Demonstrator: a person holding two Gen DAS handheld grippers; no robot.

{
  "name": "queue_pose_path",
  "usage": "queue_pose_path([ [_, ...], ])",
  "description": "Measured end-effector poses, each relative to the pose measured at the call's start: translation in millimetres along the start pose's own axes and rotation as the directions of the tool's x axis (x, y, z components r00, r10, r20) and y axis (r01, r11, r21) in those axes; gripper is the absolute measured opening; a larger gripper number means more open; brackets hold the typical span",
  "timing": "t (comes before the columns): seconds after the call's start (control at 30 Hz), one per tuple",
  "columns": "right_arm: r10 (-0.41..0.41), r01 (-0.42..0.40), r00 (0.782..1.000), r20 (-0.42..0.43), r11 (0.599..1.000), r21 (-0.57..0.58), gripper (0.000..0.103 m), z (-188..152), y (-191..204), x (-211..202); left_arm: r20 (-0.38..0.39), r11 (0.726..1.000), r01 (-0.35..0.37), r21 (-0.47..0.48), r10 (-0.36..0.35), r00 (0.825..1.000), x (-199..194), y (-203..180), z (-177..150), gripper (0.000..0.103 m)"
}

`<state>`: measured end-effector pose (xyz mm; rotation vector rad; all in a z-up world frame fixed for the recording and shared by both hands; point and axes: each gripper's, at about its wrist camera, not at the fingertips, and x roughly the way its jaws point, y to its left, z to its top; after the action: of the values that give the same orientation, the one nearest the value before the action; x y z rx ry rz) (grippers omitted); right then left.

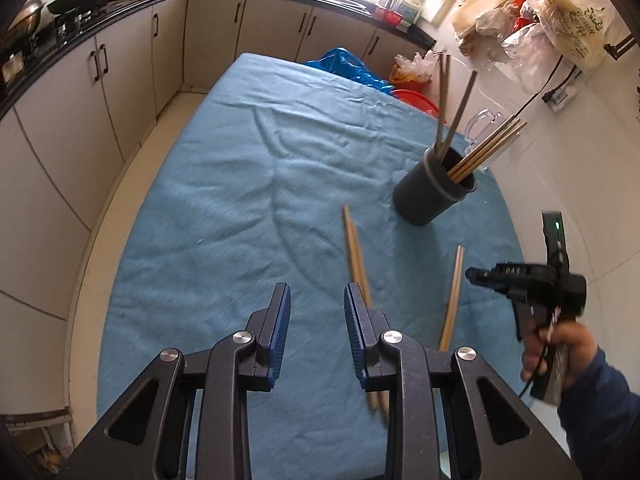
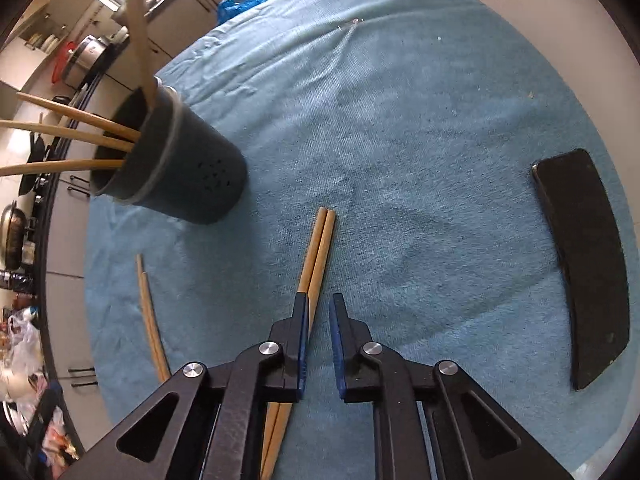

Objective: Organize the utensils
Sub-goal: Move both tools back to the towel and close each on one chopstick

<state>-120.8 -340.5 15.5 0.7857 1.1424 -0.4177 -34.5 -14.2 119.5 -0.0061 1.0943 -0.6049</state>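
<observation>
Meanwhile, on a blue cloth (image 1: 240,184), a dark holder (image 1: 434,188) keeps several chopsticks upright at far right. Two loose chopstick pairs (image 2: 318,256) (image 2: 150,316) lie nearer; left gripper (image 1: 318,296) hovers partly open, empty, right gripper (image 2: 318,308) nearly closed, gripping nothing.
</observation>
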Motion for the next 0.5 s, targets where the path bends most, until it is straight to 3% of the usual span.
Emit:
queue_pose_path([
  [0.23,-0.062,0.062,0.998,-0.016,0.998,0.005,0.011,0.3,14.0,14.9,-0.010,0.999,0.002,-0.034,-0.003,1.000,-7.1,26.1,-10.1,0.026],
  [0.5,-0.185,0.183,0.982,-0.032,0.980,-0.072,0.009,-7.5,21.2,14.6,-0.019,0.999,0.016,-0.039,-0.017,1.000,-1.1,20.9,-3.2,0.026],
])
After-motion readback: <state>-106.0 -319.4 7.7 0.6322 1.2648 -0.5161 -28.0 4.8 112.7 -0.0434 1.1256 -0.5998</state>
